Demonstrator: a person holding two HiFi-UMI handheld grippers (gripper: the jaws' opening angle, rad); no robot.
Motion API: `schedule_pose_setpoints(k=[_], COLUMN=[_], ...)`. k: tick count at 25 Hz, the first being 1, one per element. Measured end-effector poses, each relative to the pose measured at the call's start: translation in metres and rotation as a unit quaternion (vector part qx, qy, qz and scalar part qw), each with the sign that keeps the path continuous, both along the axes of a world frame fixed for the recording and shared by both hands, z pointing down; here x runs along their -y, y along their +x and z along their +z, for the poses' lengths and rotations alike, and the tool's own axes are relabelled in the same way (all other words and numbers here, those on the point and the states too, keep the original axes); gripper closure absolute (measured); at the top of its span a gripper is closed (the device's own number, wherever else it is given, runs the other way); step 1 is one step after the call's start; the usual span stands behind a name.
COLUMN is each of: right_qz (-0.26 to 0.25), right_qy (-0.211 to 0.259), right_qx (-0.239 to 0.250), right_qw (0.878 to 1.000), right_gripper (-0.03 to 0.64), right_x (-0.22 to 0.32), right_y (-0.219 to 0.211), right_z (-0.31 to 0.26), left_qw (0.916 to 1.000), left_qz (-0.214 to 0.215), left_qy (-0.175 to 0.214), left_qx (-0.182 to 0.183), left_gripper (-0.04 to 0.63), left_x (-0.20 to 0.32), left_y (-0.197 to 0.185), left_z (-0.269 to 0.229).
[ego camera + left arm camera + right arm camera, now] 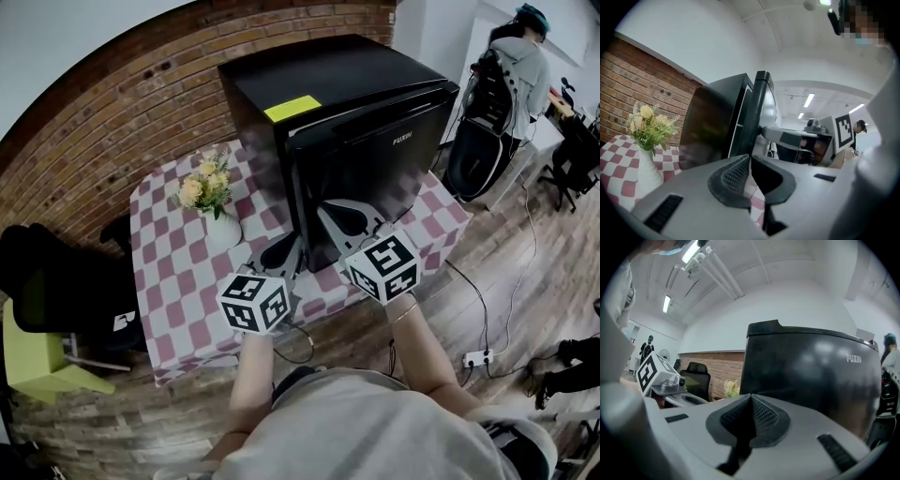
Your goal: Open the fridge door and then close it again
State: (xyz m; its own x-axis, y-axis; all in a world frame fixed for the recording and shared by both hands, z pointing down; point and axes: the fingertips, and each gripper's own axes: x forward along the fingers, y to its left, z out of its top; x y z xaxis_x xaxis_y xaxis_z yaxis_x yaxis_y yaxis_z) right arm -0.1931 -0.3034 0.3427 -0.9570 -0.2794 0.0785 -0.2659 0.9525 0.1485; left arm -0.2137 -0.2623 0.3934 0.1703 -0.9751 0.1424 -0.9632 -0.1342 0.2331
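Holding left gripper (750,158) and right gripper (751,397) clamped shut, empty, near glossy black fridge door (375,178), seemingly ajar at left; closing probably left.

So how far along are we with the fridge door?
The door stands a crack ajar from the fridge, so it is either just opening or nearly closed again; I can't tell which. In hand: both grippers are shut and empty, the left gripper at the door's free edge, the right gripper before its front. Left: at least shutting the door fully.
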Motion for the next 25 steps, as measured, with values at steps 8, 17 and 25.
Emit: schedule_pose_setpoints(k=[8, 17, 25], right_qz=[0.015, 0.052, 0.087], right_qy=[-0.007, -0.028, -0.027], right_qx=[0.020, 0.051, 0.046], right_qw=[1.000, 0.997, 0.995], right_gripper=[0.617, 0.617, 0.617], right_x=[0.012, 0.014, 0.005], right_y=[-0.015, -0.017, -0.011], right_z=[0.000, -0.001, 0.003], left_qw=[0.9999, 0.9993, 0.9955], left_qz=[0.011, 0.036, 0.088], left_qy=[0.003, 0.004, 0.010], left_qx=[0.000, -0.010, -0.033], left_gripper=[0.577, 0.577, 0.577], left_x=[0.004, 0.005, -0.006], left_y=[-0.016, -0.015, -0.007], left_z=[0.004, 0.005, 0.004])
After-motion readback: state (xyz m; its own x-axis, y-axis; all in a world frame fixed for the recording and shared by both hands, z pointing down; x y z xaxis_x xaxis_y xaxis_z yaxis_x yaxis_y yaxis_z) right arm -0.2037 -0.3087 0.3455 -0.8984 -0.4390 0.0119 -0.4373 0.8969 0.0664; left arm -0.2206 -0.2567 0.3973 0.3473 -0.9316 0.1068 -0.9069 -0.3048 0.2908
